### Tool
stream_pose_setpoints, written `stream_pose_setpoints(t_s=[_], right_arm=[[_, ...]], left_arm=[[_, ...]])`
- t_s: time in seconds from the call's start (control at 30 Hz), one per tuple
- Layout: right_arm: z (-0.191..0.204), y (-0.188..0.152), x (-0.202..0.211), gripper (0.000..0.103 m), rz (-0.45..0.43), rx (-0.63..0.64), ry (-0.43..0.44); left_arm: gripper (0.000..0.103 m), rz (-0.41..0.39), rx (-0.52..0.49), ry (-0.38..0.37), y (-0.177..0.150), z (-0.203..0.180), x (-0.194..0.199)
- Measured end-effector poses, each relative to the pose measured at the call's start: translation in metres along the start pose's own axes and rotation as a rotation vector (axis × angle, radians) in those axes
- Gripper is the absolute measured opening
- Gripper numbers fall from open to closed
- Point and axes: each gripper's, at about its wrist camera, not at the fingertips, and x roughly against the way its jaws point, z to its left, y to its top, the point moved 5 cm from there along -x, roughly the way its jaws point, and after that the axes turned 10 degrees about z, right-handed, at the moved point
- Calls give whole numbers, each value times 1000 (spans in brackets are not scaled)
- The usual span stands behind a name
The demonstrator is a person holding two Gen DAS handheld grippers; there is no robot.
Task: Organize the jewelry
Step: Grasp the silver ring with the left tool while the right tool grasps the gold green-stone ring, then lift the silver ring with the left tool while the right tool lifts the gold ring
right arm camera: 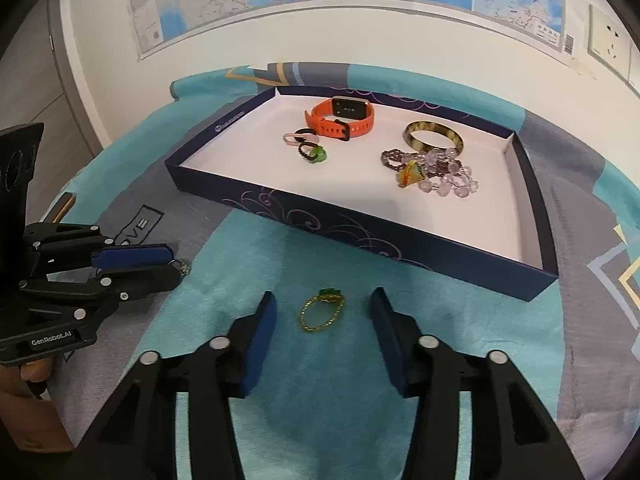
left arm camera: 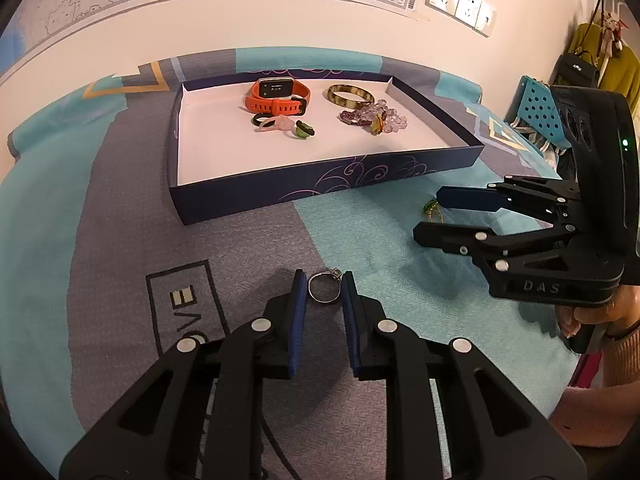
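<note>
Silver ring (left arm camera: 324,288) lies flat btwn my L tongs (left arm camera: 323,292), pads touching it; R tongs (right arm camera: 323,316) spread, straddling gold ring (right arm camera: 322,311).

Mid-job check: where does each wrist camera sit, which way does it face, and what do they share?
Left wrist: behind the left gripper, angled down at a silver ring between its blue pads; the right gripper and holding hand show at right.
Right wrist: behind the right gripper, angled down at a gold ring with green stone.
Shared: navy tray, orange watch.
</note>
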Motion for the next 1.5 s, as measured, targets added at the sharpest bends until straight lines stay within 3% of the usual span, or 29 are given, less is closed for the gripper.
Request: stream_pose_setpoints(t_s=[0.2, 0.37, 1.03, 1.5], right_arm=[[-3, -1, 1, 17, -4, -1, 15], [-4, -1, 2, 10, -9, -6, 26], [-8, -9, 16, 9, -54, -57, 123], [-15, -10, 26, 9, -84, -91, 156]], left_arm=[[17, 1, -8, -1, 0, -2, 0], [17, 0, -7, -2, 0, -2, 0], [17, -6, -31, 37, -1, -7, -1], [17, -35, -32, 15, 2, -12, 7]])
